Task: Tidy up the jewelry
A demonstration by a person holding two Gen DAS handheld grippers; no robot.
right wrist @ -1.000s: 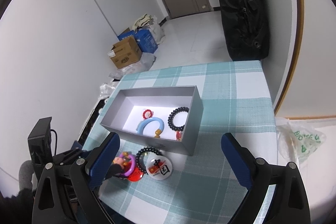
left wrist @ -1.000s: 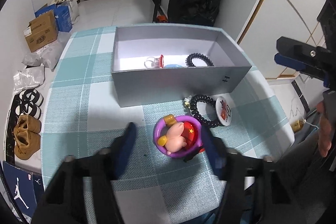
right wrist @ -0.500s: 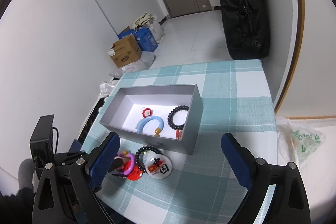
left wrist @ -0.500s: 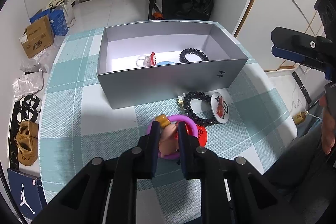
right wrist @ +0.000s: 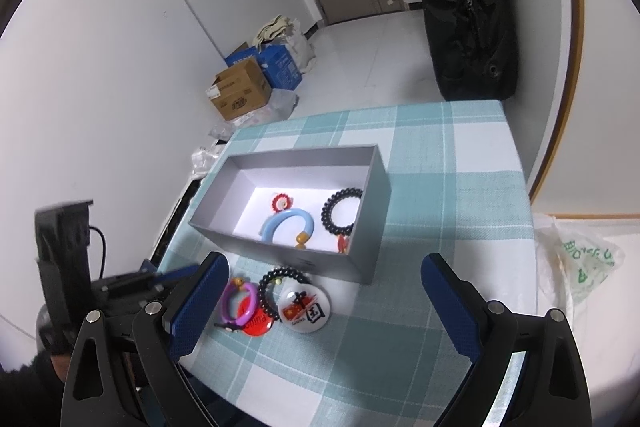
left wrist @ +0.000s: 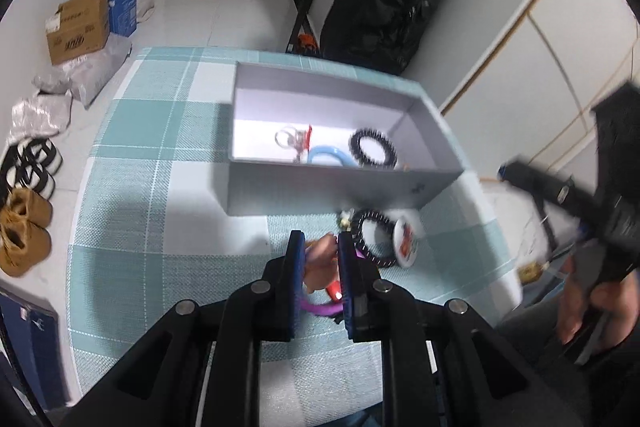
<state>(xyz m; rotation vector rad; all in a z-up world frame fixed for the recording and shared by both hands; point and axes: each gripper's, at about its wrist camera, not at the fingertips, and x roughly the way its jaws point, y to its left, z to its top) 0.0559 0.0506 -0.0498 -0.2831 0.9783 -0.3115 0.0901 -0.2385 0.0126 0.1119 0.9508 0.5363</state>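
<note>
A second ago the left gripper stood spread around the purple ring; now its jaws are pressed in on the pink charm that sits inside that ring, pinching it. The grey box sat square across the left view then; now it lies slanted there and the picture is blurred, so the left gripper has turned. The right view is nearly unchanged: the right gripper is spread wide as before, with nothing between its fingers.

The box lies open on the checked cloth. In it are a red ring toward the far wall, a blue bangle in the middle with an orange bead at one end, and a dark bead bracelet at the box's right end, a red bit below it.

In front of the box's near wall, on the cloth, lie the purple ring, a second dark bead bracelet just right of it, a red badge partly under both, and a white badge touching the bracelet on the right. Whether the purple ring is off the cloth cannot be told.
</note>
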